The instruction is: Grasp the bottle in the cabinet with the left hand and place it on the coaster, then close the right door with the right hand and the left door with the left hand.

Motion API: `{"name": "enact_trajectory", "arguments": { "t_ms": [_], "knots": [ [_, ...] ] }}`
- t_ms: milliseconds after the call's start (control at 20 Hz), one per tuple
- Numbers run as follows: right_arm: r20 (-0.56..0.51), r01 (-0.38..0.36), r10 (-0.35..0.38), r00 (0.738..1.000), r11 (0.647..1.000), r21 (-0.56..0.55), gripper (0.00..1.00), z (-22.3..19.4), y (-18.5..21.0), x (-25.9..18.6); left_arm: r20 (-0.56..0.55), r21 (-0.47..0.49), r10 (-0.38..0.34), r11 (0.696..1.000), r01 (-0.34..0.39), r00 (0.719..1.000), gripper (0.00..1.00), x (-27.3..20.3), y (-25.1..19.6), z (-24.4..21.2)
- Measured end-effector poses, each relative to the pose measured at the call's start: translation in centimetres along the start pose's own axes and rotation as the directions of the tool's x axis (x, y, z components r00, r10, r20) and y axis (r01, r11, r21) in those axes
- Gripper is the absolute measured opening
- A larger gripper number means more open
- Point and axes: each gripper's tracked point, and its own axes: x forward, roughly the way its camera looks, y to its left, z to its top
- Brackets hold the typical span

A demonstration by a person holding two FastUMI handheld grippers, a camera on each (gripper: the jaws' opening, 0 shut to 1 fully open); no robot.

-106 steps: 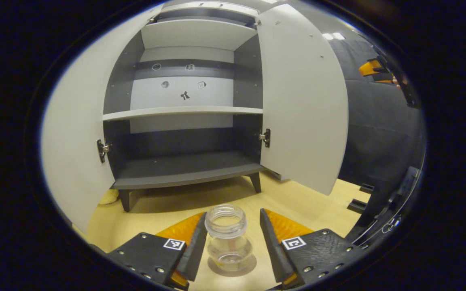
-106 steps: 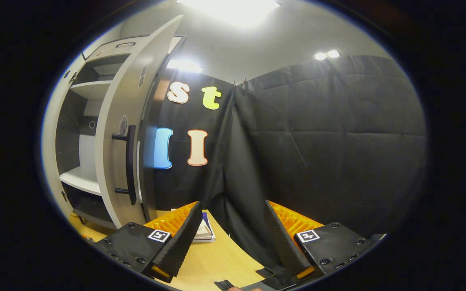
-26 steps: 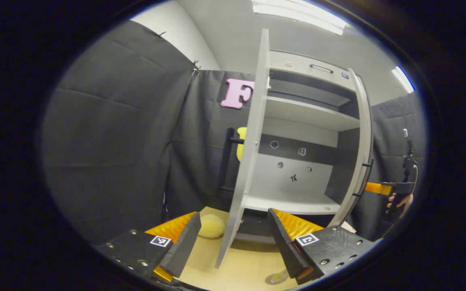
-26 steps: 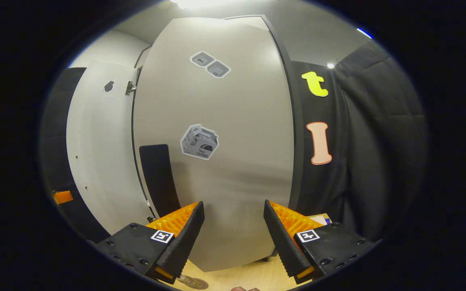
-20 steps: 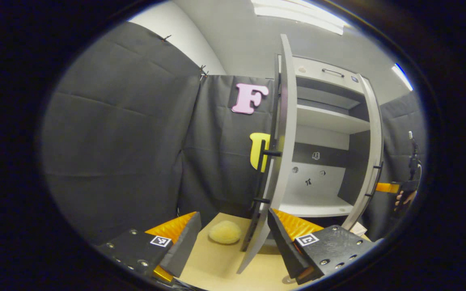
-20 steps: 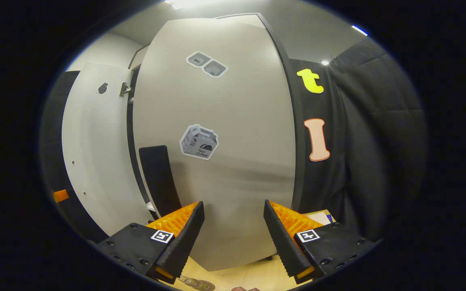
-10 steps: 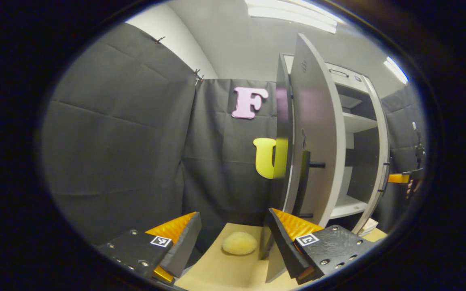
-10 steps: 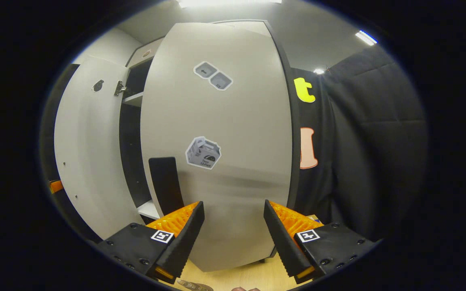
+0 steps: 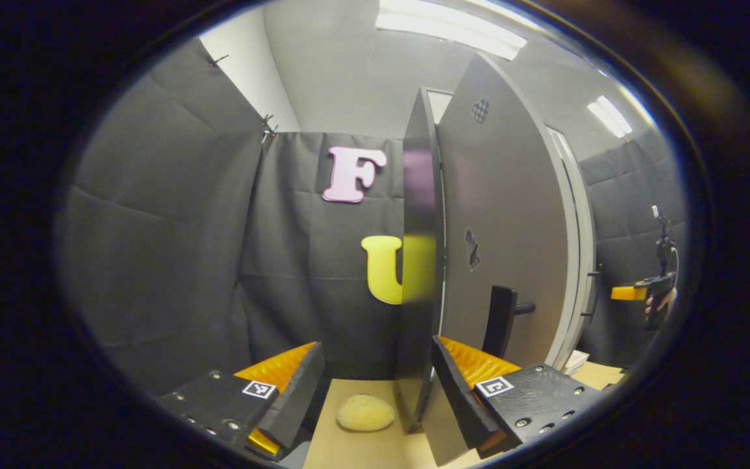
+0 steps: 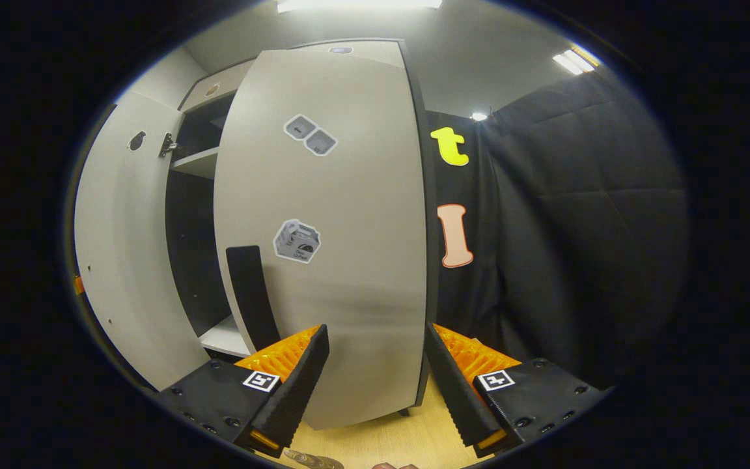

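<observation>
In the left gripper view my left gripper (image 9: 376, 345) is open and holds nothing. It sits at the outer face of the cabinet's grey left door (image 9: 505, 221), its right finger (image 9: 456, 391) close to the door's lower edge. The door's dark handle (image 9: 500, 319) stands just above that finger. In the right gripper view my right gripper (image 10: 375, 329) is open in front of the right door (image 10: 336, 260), which lies almost flat against the cabinet. The left door (image 10: 121, 247) still stands ajar, showing a shelf (image 10: 219, 335). A bit of clear glass, perhaps the bottle (image 10: 310, 460), shows at the bottom edge.
A yellow sponge-like lump (image 9: 365, 412) lies on the wooden table beside the cabinet's dark side panel (image 9: 417, 293). The right gripper (image 9: 632, 292) and the hand holding it (image 9: 660, 303) show far off to the right. Black cloth walls close in both sides.
The left gripper has come round to the left door's outer face, and that door has swung toward the cabinet. The right door has moved further shut; both grippers stay open.
</observation>
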Motion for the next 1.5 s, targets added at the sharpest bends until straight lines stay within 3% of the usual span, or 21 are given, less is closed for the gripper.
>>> {"name": "enact_trajectory", "arguments": {
  "t_ms": [50,300,600,850,1000,1250,1500],
  "knots": [
    [-0.004,0.015,-0.015,1.000,1.000,0.013,0.95,-0.3,-0.5,-0.3,-0.004,-0.003,-0.017,1.000,0.017,1.000,0.95,0.5,-0.1,0.1],
    [-0.026,0.050,-0.049,0.998,0.998,0.045,0.95,-1.1,-1.8,-1.0,-0.014,-0.010,-0.099,0.995,0.099,0.995,0.95,1.7,-1.8,0.0],
    [0.006,0.078,-0.078,0.997,0.997,0.019,0.94,-0.4,-3.1,-1.8,-0.030,0.026,-0.097,0.995,0.098,0.995,0.94,2.5,-3.2,0.8],
    [0.009,0.058,-0.059,0.998,0.997,0.052,0.95,-1.4,-3.9,-1.8,-0.050,0.052,-0.122,0.991,0.125,0.991,0.94,3.2,-7.7,0.8],
    [0.017,0.036,-0.037,0.999,0.998,0.058,0.91,-1.6,-4.5,-1.1,-0.060,0.055,-0.085,0.995,0.088,0.995,0.93,2.7,-9.8,0.8],
    [0.017,-0.007,0.005,1.000,0.997,0.077,0.94,-1.7,-6.4,0.0,-0.072,0.063,-0.020,0.998,0.025,0.997,0.94,2.8,-13.2,0.5],
    [0.007,-0.044,0.044,0.999,0.995,0.092,0.94,-1.8,-10.0,1.0,-0.061,0.109,-0.007,0.994,0.013,0.998,0.93,3.9,-20.7,0.1]
  ]
}}
